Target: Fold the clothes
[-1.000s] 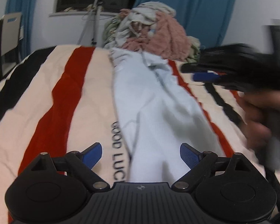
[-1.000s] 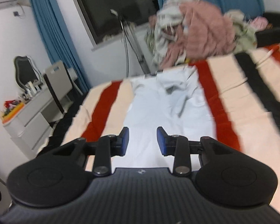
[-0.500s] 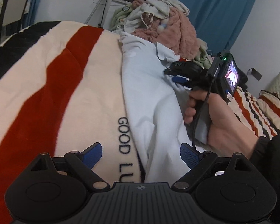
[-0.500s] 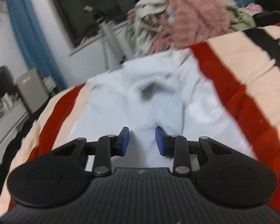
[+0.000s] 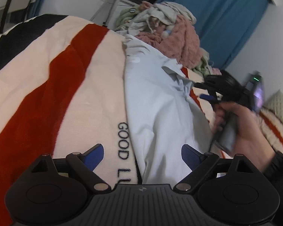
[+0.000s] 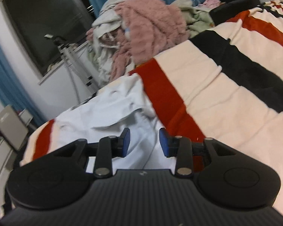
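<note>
A pale blue shirt [image 5: 156, 101] lies lengthwise on the striped blanket [image 5: 69, 86], collar end toward the clothes pile. It also shows in the right wrist view [image 6: 107, 116], with a folded flap near its right edge. My left gripper [image 5: 142, 155] is open wide and empty, low over the shirt's near end and the "GOOD LUCK" lettering. My right gripper [image 6: 144, 142] is open and empty, just above the shirt's right edge beside the red stripe. In the left wrist view the right gripper [image 5: 209, 92] is held by a hand at the shirt's right side.
A pile of unfolded clothes [image 6: 141, 32], with a fuzzy pink garment on top, sits at the far end of the bed. A tripod stand [image 6: 69, 60] and dark window are behind it. A chair [image 6: 11, 126] stands at the left. A cushion [image 5: 279, 105] lies at the right.
My right gripper moved right, from over the shirt's middle to its right edge, and its jaws opened a little wider. My left gripper stayed open and tilted.
</note>
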`<state>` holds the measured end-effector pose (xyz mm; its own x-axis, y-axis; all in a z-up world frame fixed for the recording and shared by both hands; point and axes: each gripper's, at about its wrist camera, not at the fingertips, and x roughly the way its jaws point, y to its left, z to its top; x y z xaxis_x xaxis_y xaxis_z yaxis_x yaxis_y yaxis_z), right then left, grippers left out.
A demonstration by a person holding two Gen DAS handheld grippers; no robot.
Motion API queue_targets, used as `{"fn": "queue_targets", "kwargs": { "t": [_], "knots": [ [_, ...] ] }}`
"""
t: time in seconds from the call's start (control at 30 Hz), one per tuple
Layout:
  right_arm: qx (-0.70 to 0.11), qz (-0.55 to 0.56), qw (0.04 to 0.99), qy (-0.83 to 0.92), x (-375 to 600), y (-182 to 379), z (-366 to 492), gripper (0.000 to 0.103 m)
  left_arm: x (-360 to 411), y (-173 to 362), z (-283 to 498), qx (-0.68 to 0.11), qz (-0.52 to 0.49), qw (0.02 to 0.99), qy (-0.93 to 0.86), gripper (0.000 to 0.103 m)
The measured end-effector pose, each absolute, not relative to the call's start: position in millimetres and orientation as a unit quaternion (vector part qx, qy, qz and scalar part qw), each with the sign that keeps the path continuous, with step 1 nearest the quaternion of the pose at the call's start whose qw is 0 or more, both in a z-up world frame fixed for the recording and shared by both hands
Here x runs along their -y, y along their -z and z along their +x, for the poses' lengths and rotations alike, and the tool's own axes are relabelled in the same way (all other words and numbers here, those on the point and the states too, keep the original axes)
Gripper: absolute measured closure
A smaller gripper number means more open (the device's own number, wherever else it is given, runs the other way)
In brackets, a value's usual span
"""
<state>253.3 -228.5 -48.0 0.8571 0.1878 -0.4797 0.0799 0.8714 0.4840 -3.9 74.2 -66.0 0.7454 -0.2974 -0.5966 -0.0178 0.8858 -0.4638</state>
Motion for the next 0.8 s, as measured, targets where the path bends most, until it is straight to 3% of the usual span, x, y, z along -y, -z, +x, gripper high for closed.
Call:
{"fn": "queue_targets", "kwargs": {
  "t": [0.07, 0.13, 0.27, 0.37, 0.47, 0.6, 0.8],
  "knots": [
    [-0.269, 0.24, 0.931, -0.054, 229.3, 31.2, 231.0, 0.045, -83.5, 66.0, -6.2, -0.354, -0.256, 0.896, 0.076, 0.017],
    [-0.278, 0.23, 0.929, -0.084, 233.0, 17.5, 203.1, 0.038, -91.7, 66.3, -9.4, -0.359, -0.282, 0.886, 0.078, 0.019],
    [-0.329, 0.237, 0.907, -0.109, 250.4, 5.1, 143.6, 0.038, -95.2, 68.9, -16.0, -0.386, -0.312, 0.863, 0.093, 0.027],
    [-0.361, 0.299, 0.878, -0.102, 269.5, 15.1, 91.5, 0.038, -92.8, 73.5, -26.6, -0.407, -0.332, 0.844, 0.107, 0.04],
    [-0.405, 0.351, 0.841, -0.072, 287.3, 40.4, 38.6, 0.037, -88.4, 81.1, -41.2, -0.433, -0.344, 0.825, 0.119, 0.058],
    [-0.459, 0.399, 0.794, 0.023, 305.9, 70.7, -9.0, 0.039, -76.5, 88.6, -57.5, -0.467, -0.336, 0.808, 0.129, 0.093],
    [-0.497, 0.352, 0.793, 0.009, 289.2, 66.3, -10.9, 0.04, -79.0, 83.7, -88.2, -0.462, -0.36, 0.798, 0.141, 0.094]
  ]
}}
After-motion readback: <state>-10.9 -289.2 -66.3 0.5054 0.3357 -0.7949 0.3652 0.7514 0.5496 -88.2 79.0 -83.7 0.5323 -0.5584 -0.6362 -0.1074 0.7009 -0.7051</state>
